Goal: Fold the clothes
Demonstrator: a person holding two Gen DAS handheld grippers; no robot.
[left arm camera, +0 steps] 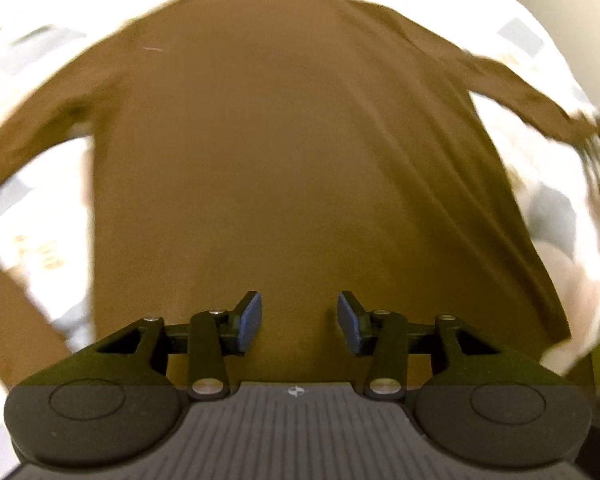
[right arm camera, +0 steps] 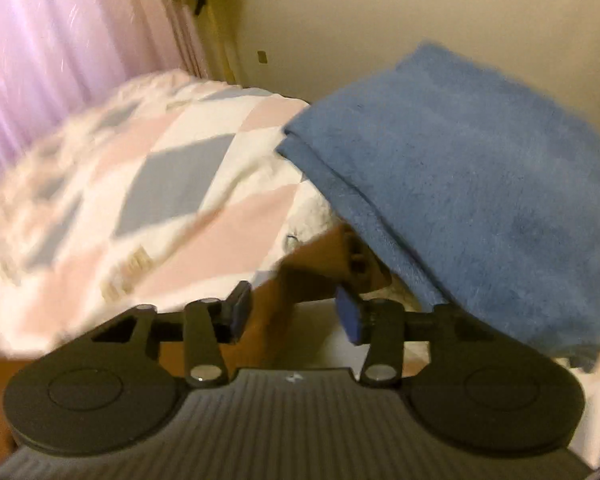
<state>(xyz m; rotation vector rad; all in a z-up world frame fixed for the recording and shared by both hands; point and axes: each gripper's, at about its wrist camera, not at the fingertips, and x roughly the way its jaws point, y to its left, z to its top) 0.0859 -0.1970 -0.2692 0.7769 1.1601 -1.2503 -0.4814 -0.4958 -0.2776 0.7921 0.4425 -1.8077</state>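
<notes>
A brown long-sleeved shirt (left arm camera: 300,152) lies spread flat on a bed covered by a quilt (left arm camera: 40,28) patterned in white, pink and grey-blue diamonds. In the left wrist view the shirt's long axis runs straight away from the camera: its hem is nearest, under the tool, and its neck end is at the far top of the frame. One sleeve (left arm camera: 512,88) stretches out toward the right edge, the other (left arm camera: 32,136) toward the left, both angled back toward the hem side. The picture is blurred, so seams and collar cannot be made out.

The left tool (left arm camera: 299,320) hangs just above the lower middle of the shirt, aimed along the shirt's length, level, with its blue pads (left arm camera: 250,320) well apart and nothing between them: released.

In the right wrist view the right tool (right arm camera: 294,314) points across the bed toward a pale wall (right arm camera: 380,12) and a pink curtain (right arm camera: 60,40). Its pads (right arm camera: 348,316) are also spread wide, gripping nothing. A strip of the brown fabric (right arm camera: 312,264) shows between and just beyond the fingers; whether a pad touches it cannot be told. A folded blue towel (right arm camera: 460,160) rests on the quilt (right arm camera: 160,184) to the right, its near edge overhanging the tool's right finger.
</notes>
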